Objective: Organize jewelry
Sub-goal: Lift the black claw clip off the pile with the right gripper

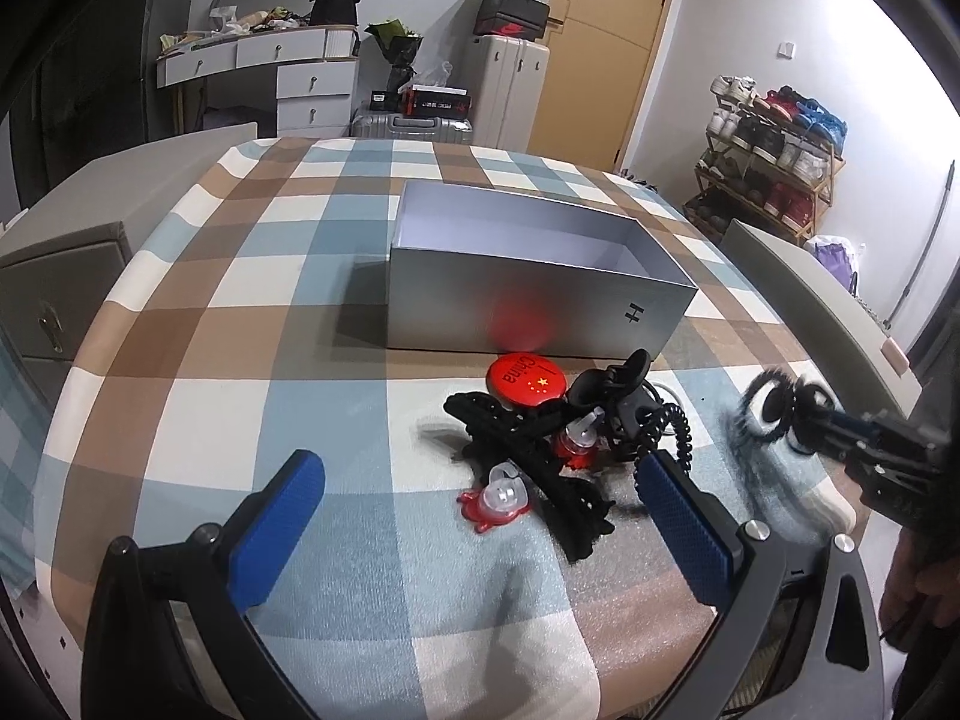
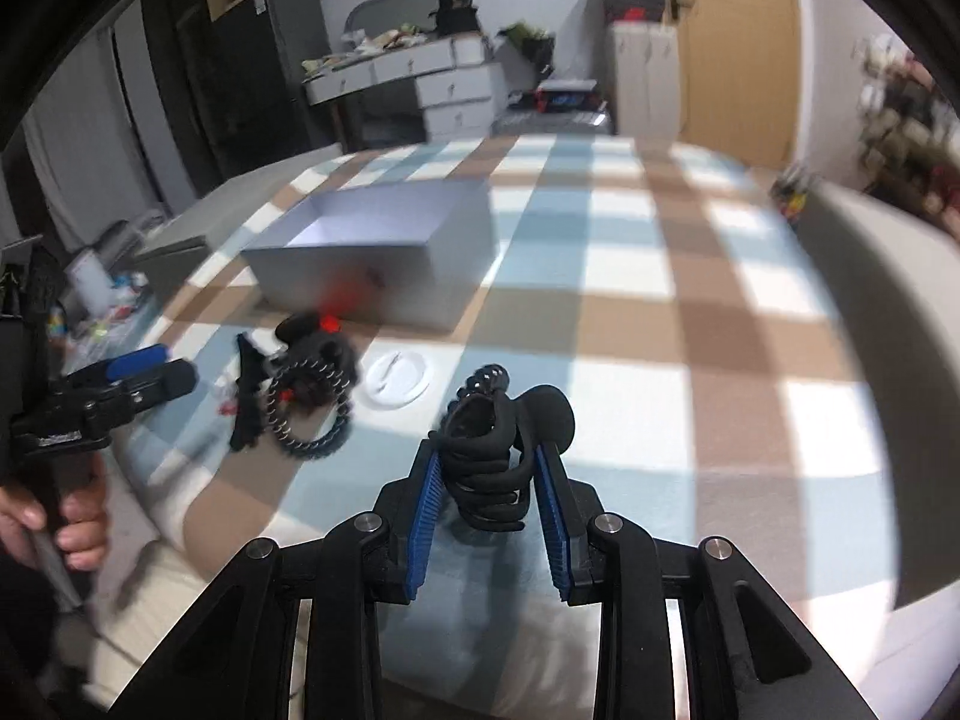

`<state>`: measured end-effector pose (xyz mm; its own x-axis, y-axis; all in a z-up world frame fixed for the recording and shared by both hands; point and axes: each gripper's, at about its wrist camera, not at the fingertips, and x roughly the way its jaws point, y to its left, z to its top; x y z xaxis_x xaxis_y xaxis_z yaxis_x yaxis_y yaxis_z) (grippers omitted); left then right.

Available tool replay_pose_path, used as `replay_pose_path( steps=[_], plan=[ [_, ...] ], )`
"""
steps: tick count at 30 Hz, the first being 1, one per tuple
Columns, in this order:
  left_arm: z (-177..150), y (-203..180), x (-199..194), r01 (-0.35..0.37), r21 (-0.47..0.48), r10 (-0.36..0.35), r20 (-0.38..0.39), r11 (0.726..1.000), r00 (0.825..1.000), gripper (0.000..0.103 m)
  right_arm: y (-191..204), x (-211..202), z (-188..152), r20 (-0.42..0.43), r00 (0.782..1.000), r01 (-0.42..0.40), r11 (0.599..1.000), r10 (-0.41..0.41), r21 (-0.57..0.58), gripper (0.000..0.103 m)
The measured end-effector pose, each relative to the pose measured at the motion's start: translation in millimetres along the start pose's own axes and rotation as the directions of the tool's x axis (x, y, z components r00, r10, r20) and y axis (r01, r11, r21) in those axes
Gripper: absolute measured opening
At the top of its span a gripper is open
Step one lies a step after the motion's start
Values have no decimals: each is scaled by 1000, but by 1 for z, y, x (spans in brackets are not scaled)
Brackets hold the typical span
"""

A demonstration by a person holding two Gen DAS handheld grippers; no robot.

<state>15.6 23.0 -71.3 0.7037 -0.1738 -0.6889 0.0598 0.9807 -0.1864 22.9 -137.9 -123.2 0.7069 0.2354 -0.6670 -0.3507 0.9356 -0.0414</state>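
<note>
An open silver box (image 1: 528, 294) stands on the checked table; it also shows in the right wrist view (image 2: 372, 264). In front of it lies a pile: a red round "China" badge (image 1: 527, 379), black hair clips (image 1: 540, 450), a black coil hair tie (image 1: 675, 432) and red-and-clear pieces (image 1: 495, 501). My left gripper (image 1: 480, 516) is open just before the pile. My right gripper (image 2: 489, 468) is shut on a black hair claw clip (image 2: 489, 456), held above the table right of the pile; it shows blurred in the left wrist view (image 1: 780, 414).
A white round disc (image 2: 397, 379) lies on the cloth between pile and right gripper. A grey cabinet (image 1: 54, 294) stands left of the table, a shoe rack (image 1: 774, 150) at the right, drawers and suitcases behind.
</note>
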Motion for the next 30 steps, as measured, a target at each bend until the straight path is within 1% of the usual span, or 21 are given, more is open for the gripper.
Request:
replay_pose_path(
  steps=[2, 3, 5, 6, 7, 9, 10, 11, 12, 13, 14, 15, 16, 17, 19, 20, 22, 24, 26, 30],
  plan=[
    [1, -1, 1, -1, 6, 1, -3, 1000, 1000, 102, 11, 0, 2, 19, 995, 101, 990, -100, -97, 30],
    [2, -1, 2, 1, 6, -1, 0, 1000, 1000, 102, 14, 1, 2, 18, 991, 136, 982, -135, -128, 30],
    [4, -2, 2, 13, 5, -13, -3, 1000, 1000, 102, 18, 9, 2, -11, 980, 194, 963, -199, -185, 30],
    [5, -2, 3, 24, 5, -24, -6, 1000, 1000, 102, 19, 11, 1, -18, 976, 210, 955, -218, -208, 30],
    [5, -3, 3, 29, 9, -29, -10, 1000, 1000, 102, 23, 11, 1, -6, 974, 218, 942, -227, -254, 30],
    [6, -5, 5, 35, 22, -35, -20, 999, 999, 102, 30, 3, 1, 43, 984, 178, 937, -173, -300, 30],
    [6, -6, 7, 41, 33, -40, -27, 999, 999, 102, 35, -7, 2, 81, 990, 134, 937, -114, -323, 30],
    [6, -7, 8, 42, 39, -41, -29, 998, 999, 102, 37, -13, 2, 98, 994, 83, 937, -52, -338, 30],
    [7, -7, 9, 52, 42, -51, -33, 998, 998, 102, 40, -17, 3, 102, 995, 22, 932, 16, -362, 30],
    [7, -7, 10, 63, 40, -61, -41, 997, 997, 102, 44, -17, 3, 97, 995, 8, 919, 33, -393, 30],
    [8, -7, 12, 69, 37, -67, -51, 997, 996, 102, 48, -11, 2, 95, 995, 81, 895, -43, -439, 30],
    [9, -6, 14, 73, 33, -71, -57, 997, 996, 102, 48, -3, 1, 81, 992, 125, 881, -99, -457, 30],
    [10, -7, 14, 76, 32, -74, -61, 997, 995, 102, 45, 6, 2, 37, 991, 134, 881, -131, -454, 30],
    [10, -7, 14, 79, 31, -77, -63, 996, 995, 102, 41, 10, 3, 10, 991, 126, 891, -135, -437, 30],
    [10, -9, 12, 82, 40, -79, -55, 996, 995, 102, 28, 7, 9, 15, 996, 91, 928, -91, -360, 30],
    [10, -10, 12, 80, 45, -78, -52, 996, 996, 102, 19, 3, 12, 15, 999, 53, 952, -51, -302, 30],
    [10, -12, 12, 89, 59, -86, -52, 994, 995, 102, 4, -4, 17, 45, 999, 3, 980, 6, -201, 30],
    [11, -15, 17, 101, 78, -96, -64, 992, 993, 102, -5, -6, 19, 56, 998, -33, 991, 41, -132, 30],
    [11, -16, 22, 106, 91, -99, -79, 990, 992, 102, -4, -10, 18, 59, 996, -60, 994, 65, -94, 30],
    [14, -13, 29, 113, 103, -105, -85, 988, 991, 102, 3, -9, 18, 65, 994, -84, 993, 89, -78, 30]
  ],
)
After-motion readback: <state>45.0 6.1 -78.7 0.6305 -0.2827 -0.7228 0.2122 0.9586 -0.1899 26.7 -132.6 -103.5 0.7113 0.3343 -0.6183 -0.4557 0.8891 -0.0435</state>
